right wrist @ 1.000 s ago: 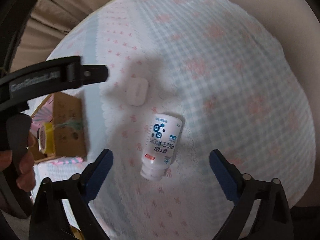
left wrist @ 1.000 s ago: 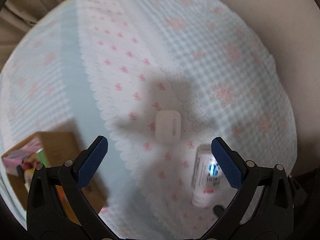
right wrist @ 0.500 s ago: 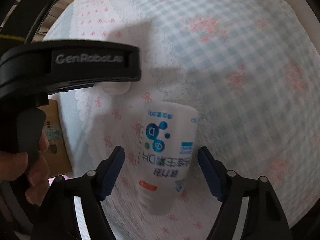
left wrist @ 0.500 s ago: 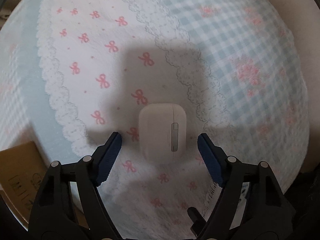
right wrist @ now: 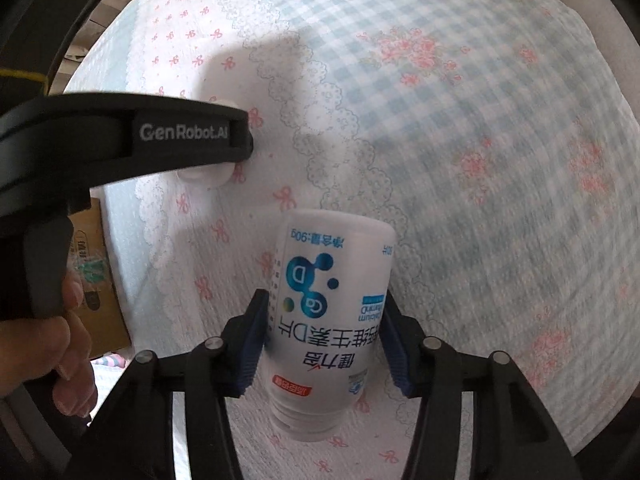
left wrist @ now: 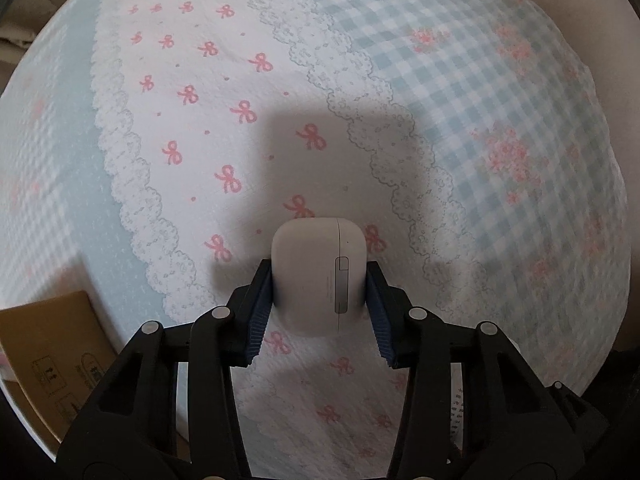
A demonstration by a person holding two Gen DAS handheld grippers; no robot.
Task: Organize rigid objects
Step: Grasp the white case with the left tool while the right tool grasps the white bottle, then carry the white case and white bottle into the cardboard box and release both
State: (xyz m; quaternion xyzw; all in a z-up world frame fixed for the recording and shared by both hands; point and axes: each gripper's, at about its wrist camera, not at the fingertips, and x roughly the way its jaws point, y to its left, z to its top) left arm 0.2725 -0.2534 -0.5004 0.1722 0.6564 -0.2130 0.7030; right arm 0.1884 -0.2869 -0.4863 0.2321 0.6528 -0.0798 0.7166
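- White and rounded, the earbud case [left wrist: 318, 280] lies on the tablecloth [left wrist: 460, 80] in the left wrist view, with the left gripper [left wrist: 319, 280] clamped on it: both blue pads [left wrist: 260, 300] press its two sides, the jaws having just been closing onto it.
- The lower end of the case sits between the pads, and part of it runs down behind the finger frames, so its full outline is not visible.
- In the right wrist view the same case [right wrist: 208, 174] is almost wholly hidden behind the black body of the left gripper; only a pale sliver shows under it.
- The white bottle [right wrist: 328, 320] with blue print lies on the cloth, cap end nearest the camera, and the right gripper [right wrist: 322, 336] is clamped across its body, pads touching both sides; these jaws too have just been closing on it.
- The bottle's label reads upside down, and the small print near the cap is too blurred to read.
- A person's hand [right wrist: 52, 344] holds the left gripper's handle at the left edge of the right view; it is cut off by the frame.
- A cardboard box [left wrist: 48, 356] sits at the lower left of the left view, cut by the lens edge; what is inside cannot be made out.
- At the lower right of the left view, a strip of printed white label [left wrist: 456, 412] peeks out behind the right finger frame.
- The cloth's far checked area is smeared by blur in the right view.
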